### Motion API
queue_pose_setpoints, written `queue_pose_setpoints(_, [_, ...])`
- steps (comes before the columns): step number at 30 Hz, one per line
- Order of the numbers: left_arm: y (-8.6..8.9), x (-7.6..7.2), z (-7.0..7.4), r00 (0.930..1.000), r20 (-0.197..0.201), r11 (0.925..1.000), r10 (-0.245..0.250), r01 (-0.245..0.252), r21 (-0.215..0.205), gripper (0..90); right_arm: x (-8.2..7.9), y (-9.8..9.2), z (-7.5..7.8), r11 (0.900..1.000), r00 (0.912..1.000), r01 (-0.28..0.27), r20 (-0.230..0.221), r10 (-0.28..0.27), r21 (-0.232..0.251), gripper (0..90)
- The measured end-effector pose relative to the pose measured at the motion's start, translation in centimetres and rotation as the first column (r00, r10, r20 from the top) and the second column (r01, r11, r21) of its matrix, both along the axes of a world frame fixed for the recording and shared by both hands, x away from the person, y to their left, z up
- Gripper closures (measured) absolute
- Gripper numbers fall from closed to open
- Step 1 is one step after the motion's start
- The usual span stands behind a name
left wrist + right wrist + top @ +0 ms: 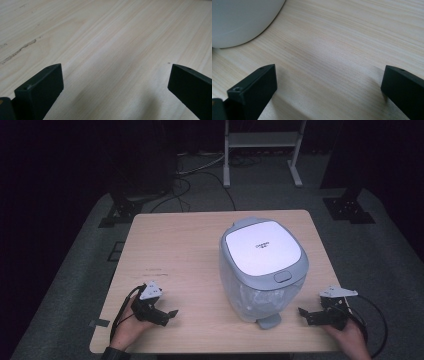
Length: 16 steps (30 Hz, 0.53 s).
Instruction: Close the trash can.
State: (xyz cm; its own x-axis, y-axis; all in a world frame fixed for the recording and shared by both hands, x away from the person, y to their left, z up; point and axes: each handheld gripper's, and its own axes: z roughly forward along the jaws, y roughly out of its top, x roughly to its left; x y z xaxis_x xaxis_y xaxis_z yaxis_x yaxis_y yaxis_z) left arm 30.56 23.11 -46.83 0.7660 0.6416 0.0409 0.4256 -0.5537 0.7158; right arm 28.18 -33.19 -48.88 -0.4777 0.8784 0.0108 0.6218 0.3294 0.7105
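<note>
A grey and white pedal bin (262, 267) with a shut lid stands on the wooden table (175, 250), right of centre; its foot pedal (269, 321) points at the front edge. My left gripper (170, 316) rests at the front left of the table, held by a hand, and is open with bare wood between its jaws (115, 77). My right gripper (306, 315) lies at the front right, just right of the bin's base, also open. In the right gripper view the bin's white wall (239, 20) curves at the upper left, apart from the fingertips (265, 77).
Beyond the table's far edge stand a white metal frame (262, 145) and dark stands with cables on the grey floor (200, 195). A cable (375, 320) loops from the right gripper past the table's right edge.
</note>
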Motion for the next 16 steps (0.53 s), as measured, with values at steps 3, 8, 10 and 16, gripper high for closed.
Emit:
queue_pose_setpoints(3, [-0.1, 0.0, -0.5, 0.9999, -0.011, 0.9999, -0.005, 0.005, 0.009, 0.0, 0.0, 0.0, 0.0, 1.0, 1.0, 0.0, 0.0, 0.0, 0.0, 0.0])
queue_pose_setpoints(8, [0.0, 0.0, -1.4, 0.9992, -0.028, 0.9996, -0.027, 0.027, 0.002, 0.0, 0.0, 0.0, 0.0, 1.0, 1.0, 0.0, 0.0, 0.0, 0.0, 0.0])
queue_pose_setpoints(10, [0.1, 0.0, -1.5, 0.9993, -0.027, 0.9996, -0.027, 0.027, -0.008, 0.0, 0.0, 0.0, 0.0, 1.0, 1.0, 0.0, 0.0, 0.0, 0.0, 0.0])
queue_pose_setpoints(16, [0.1, -0.1, -1.5, 0.9992, -0.024, 0.9995, -0.03, 0.03, -0.012, 0.0, 0.0, 0.0, 0.0, 1.0, 1.0, -0.002, 0.0, 0.002, 0.0, 0.0])
